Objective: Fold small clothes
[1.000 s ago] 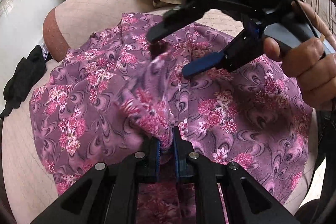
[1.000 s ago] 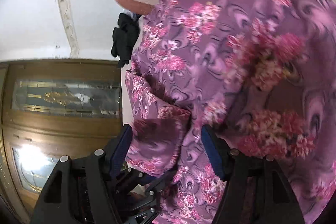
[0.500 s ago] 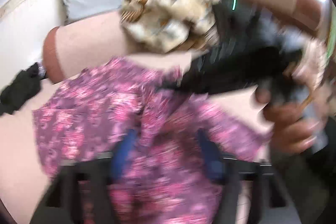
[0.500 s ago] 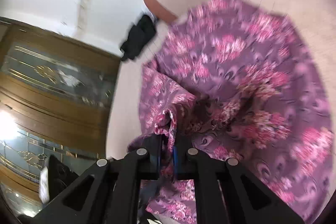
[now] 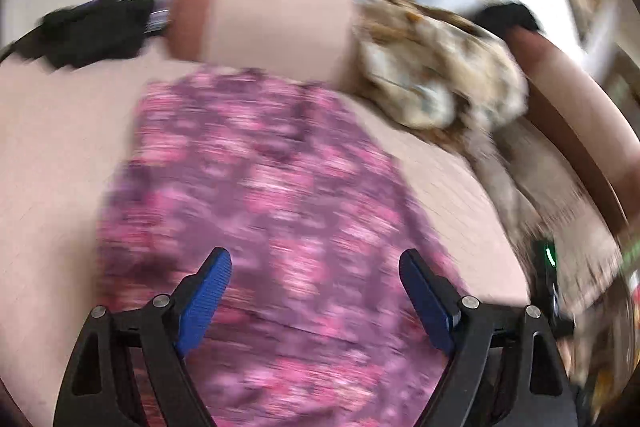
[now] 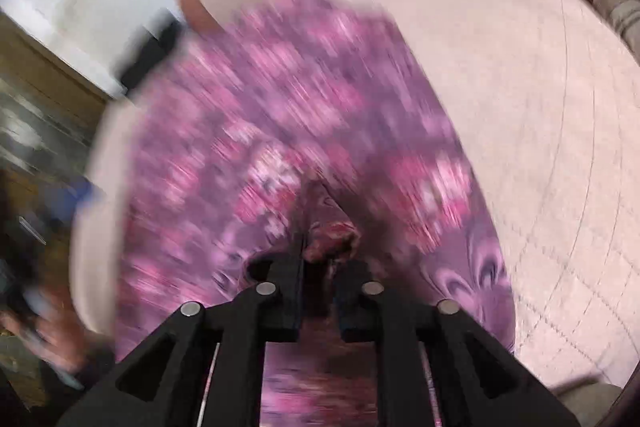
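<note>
Nearest me, my right gripper (image 6: 320, 263) has its jaws nearly together with a bunched fold of the purple floral garment (image 6: 312, 115) pinched between them; they are easing apart slightly, the cloth still caught. My left gripper (image 5: 316, 291) stands wide, blue pads (image 5: 204, 301) well apart, nothing between them, hovering above the same garment (image 5: 260, 187). The garment lies spread on the pale pink cushion (image 5: 48, 155), reaching toward its left edge. Beyond it, at the cushion's far edge, a crumpled beige and brown cloth (image 5: 436, 75) rests against the raised bolster (image 5: 276, 15). A black cloth (image 5: 92, 27) sits past the far left corner. Everything is motion-blurred.
</note>
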Action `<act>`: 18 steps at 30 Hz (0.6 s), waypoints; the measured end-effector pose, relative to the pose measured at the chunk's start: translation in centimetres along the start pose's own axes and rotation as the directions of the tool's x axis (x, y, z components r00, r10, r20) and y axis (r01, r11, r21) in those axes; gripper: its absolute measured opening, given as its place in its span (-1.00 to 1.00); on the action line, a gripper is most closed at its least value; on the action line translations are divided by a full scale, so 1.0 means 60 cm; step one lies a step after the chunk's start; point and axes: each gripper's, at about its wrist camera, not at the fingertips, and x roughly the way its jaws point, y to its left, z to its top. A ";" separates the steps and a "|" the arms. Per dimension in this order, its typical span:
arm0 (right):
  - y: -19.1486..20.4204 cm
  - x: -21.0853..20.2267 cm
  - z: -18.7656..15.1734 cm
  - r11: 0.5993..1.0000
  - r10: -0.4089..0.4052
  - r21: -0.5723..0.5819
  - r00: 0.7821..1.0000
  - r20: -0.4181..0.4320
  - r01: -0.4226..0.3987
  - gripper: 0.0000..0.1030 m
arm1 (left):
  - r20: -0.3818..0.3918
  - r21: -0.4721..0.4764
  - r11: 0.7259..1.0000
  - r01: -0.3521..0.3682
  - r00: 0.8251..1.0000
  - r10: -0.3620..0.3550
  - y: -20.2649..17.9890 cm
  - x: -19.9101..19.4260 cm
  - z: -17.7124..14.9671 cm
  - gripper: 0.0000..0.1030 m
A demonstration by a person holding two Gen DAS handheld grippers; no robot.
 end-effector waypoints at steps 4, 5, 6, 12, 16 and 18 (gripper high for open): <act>0.013 -0.090 0.012 1.000 -0.004 -0.009 0.985 0.173 0.006 0.24 | -0.017 -0.223 0.963 -0.151 0.988 0.151 0.129 -0.022 0.048 0.71; 0.028 -0.124 0.021 0.999 -0.007 -0.033 0.969 0.248 0.015 0.61 | -0.047 -0.263 0.948 -0.177 0.984 0.170 0.156 -0.016 0.059 0.71; 0.052 -0.149 0.037 0.995 0.029 -0.098 0.962 0.272 -0.002 0.62 | -0.090 -0.305 0.929 -0.208 0.978 0.190 0.190 -0.007 0.072 0.70; 0.202 -0.125 0.198 0.910 0.308 -0.324 0.946 0.106 -0.260 0.62 | -0.191 -0.487 0.863 -0.134 0.981 0.044 0.289 0.058 0.076 0.34; 0.312 0.001 0.297 0.860 0.360 -0.366 0.931 -0.058 -0.355 0.62 | -0.144 -0.684 0.729 -0.009 0.982 -0.123 0.335 0.093 0.036 0.27; 0.356 0.085 0.348 0.865 0.350 -0.335 0.927 -0.133 -0.374 0.60 | -0.140 -0.697 0.717 -0.022 0.984 -0.106 0.349 0.103 0.033 0.22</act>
